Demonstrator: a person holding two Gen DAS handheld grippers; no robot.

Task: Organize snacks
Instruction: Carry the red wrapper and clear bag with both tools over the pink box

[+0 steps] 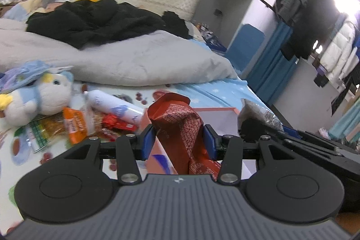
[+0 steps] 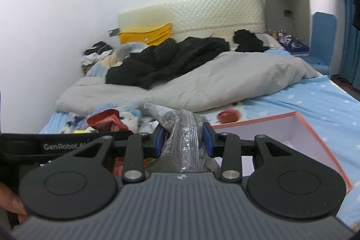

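Two Snack Packets Held Above the Bed, Most Snacks Yet to Be Sorted

Two packets are gripped at once. The left hand-held gripper (image 1: 178,138) is clamped on a red snack packet (image 1: 180,125), which is crumpled and stands up between the blue pads. The right hand-held gripper (image 2: 183,141) is clamped on a clear plastic snack bag (image 2: 182,134) with grey print. Both packets are held near the open pink box (image 2: 315,127), which lies on the blue bed sheet (image 2: 315,96) to the right.

Little of the task appears finished. As far as can be seen, the box interior is white and bare, so nothing is judged to have been placed in it yet. A loose pile is left on the sheet to the left: an orange packet (image 1: 73,125), a small red packet (image 1: 117,122), a green-and-white packet (image 1: 38,134) and a white tube-shaped pack (image 1: 112,105), beside a plush toy (image 1: 42,96). These are judged to remain for sorting once the two held packets are set down.

Much is obscured. The near part of the box is covered by the gripper bodies in both views. The contents of the clear bag cannot be made out, and the print on the packets is too blurred to be read. The lower ends of both held packets are cut off behind the gripper housings.
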